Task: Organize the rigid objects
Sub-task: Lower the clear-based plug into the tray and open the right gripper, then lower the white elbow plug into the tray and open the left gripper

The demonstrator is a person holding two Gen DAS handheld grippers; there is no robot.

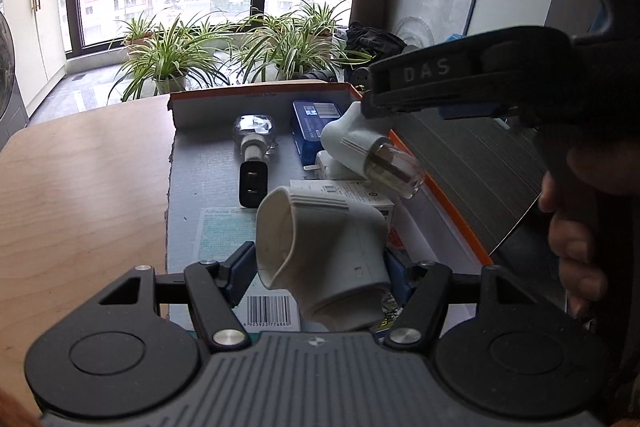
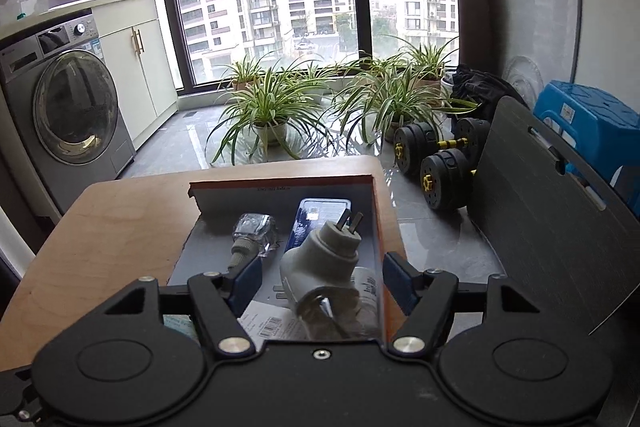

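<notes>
Over the shallow cardboard box, the left gripper was clamped on a white elbow fitting, its blue pads pressed against the fitting's two sides. It looked like stiff, light plastic, smooth enough to slip, so the ribbed collar or the flat flanks seemed the safest places to pinch. Just beyond it the right gripper appeared in the left view to be carrying a white plug adapter with a clear cap; in its own view the jaws stood wide either side of that adapter, so I cannot tell whether it truly gripped. Inside the box lay a clear glass stopper, a black charger, a blue packet and small white cartons. Around it stretched the wooden table.
</notes>
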